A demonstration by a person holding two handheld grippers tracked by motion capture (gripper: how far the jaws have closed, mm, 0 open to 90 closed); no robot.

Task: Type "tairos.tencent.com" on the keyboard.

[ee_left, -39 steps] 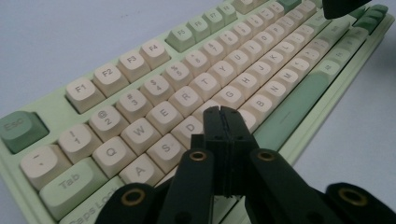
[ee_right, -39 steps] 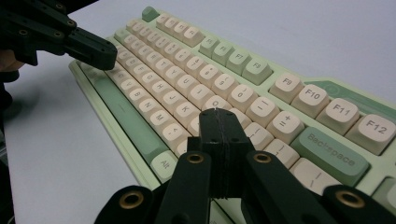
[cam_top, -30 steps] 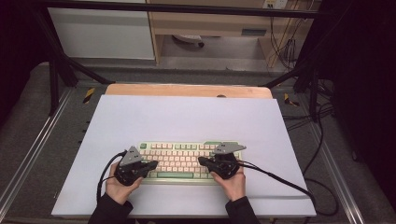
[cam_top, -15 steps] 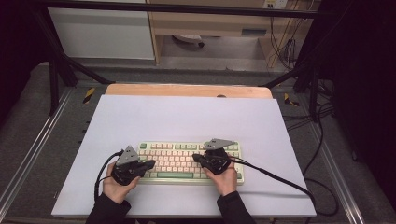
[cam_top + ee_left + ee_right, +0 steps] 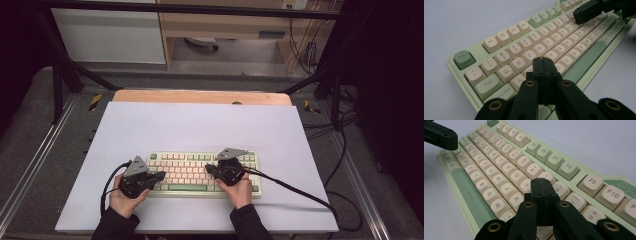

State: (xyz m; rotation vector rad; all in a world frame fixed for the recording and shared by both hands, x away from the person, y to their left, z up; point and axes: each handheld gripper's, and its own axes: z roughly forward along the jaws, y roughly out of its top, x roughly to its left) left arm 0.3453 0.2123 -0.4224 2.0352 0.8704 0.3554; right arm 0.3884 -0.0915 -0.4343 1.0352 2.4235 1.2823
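Note:
A pale green keyboard with cream keys lies on the white table sheet near the front edge. My left gripper lies at its left end with its jaws shut and nothing between them. In the left gripper view its tip hovers over the keyboard around the S and D keys. My right gripper is over the right half, also shut and empty. In the right gripper view its tip sits above the keyboard near the I, O and K keys. Whether either tip touches a key is unclear.
The white sheet covers the table, with a wooden board edge along its far side. A black cable trails right from the right gripper, another loops by the left hand. Dark frame rails flank the table.
My right gripper has slid left over the keyboard, toward its middle, and slightly down. The left gripper and the keyboard have stayed put.

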